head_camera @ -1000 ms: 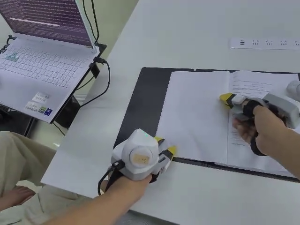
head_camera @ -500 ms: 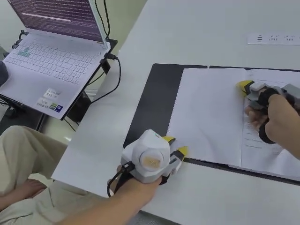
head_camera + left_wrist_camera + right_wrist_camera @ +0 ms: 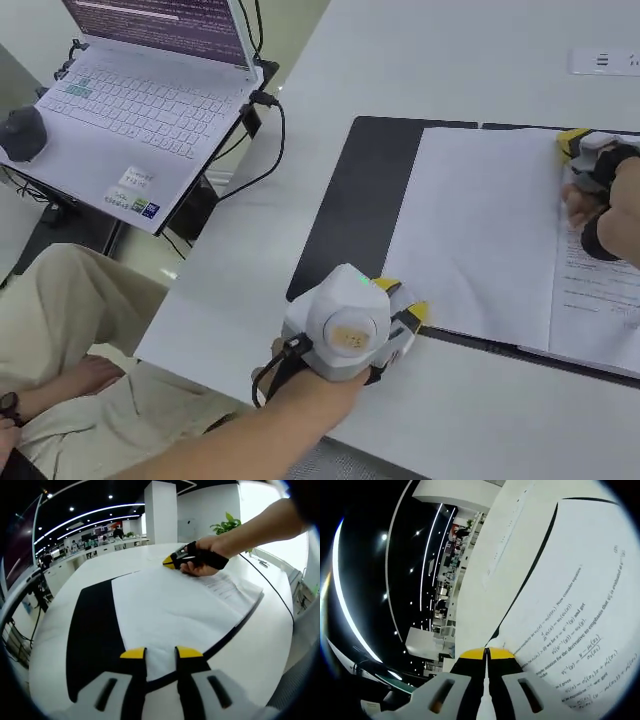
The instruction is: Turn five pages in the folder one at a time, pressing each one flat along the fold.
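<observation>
Right gripper (image 3: pixel 486 653), jaws together, tips on white printed page (image 3: pixel 570 630); best dragged flat, steadily down the fold. Left gripper (image 3: pixel 161 652), jaws apart, black plastic folder (image 3: pixel 92 630) edge between them.

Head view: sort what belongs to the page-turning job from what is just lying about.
Job: folder, blank page, printed page, left gripper, right gripper.
Lying about: laptop, cable, mouse, power strip.

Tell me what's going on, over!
Left gripper open at near edge of folder. Right gripper shut, tip at printed page. Laptop off to the side, clear of the work.
</observation>
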`<state>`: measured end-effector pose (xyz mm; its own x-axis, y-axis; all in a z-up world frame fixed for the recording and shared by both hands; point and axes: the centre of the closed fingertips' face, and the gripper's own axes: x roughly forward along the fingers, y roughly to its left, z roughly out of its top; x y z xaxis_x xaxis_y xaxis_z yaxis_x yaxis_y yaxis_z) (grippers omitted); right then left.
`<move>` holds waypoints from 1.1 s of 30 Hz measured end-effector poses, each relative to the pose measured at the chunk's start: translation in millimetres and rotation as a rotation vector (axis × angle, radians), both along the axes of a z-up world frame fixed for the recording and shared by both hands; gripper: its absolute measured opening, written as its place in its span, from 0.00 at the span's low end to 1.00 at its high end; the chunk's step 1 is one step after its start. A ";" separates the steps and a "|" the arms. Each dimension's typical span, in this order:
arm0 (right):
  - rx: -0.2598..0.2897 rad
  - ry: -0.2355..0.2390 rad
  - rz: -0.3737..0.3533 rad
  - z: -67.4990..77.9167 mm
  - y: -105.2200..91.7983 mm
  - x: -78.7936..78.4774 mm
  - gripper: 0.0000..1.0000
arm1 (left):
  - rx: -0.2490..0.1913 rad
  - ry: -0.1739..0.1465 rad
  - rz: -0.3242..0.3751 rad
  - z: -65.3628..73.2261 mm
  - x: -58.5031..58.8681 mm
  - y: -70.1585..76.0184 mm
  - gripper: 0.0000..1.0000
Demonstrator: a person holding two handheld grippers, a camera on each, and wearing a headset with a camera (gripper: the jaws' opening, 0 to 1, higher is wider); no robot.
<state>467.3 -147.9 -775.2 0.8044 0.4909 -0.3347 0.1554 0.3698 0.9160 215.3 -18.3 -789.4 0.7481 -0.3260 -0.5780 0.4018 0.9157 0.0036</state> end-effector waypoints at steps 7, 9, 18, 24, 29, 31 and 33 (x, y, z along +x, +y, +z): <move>0.038 0.022 -0.016 -1.5 -2.3 5.2 0.00 | -0.001 -0.001 0.000 0.5 0.1 -0.5 0.20; 0.035 0.015 -0.009 -0.5 -1.8 4.5 0.00 | -0.001 -0.002 0.001 0.6 0.1 -0.7 0.20; 0.046 0.030 0.073 -1.0 0.4 -13.5 0.00 | -0.001 -0.001 0.000 0.8 0.2 -0.7 0.20; 0.086 0.043 0.137 -1.1 2.9 -33.4 0.00 | 0.000 -0.003 -0.001 0.5 0.2 -0.6 0.20; 0.110 0.056 0.186 1.0 5.3 -53.7 0.00 | 0.002 -0.001 -0.003 0.5 0.1 -0.7 0.20; 0.123 0.063 0.200 0.9 5.1 -61.7 0.00 | 0.002 -0.001 -0.001 0.6 0.0 -0.9 0.20; 0.135 0.067 0.220 1.0 5.5 -68.5 0.00 | 0.000 -0.001 0.001 0.6 0.0 -0.9 0.20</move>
<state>398.8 -142.3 -774.3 0.6515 0.6952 -0.3037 0.1472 0.2768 0.9496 215.3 -19.2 -788.9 0.7487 -0.3256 -0.5774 0.4013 0.9159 0.0039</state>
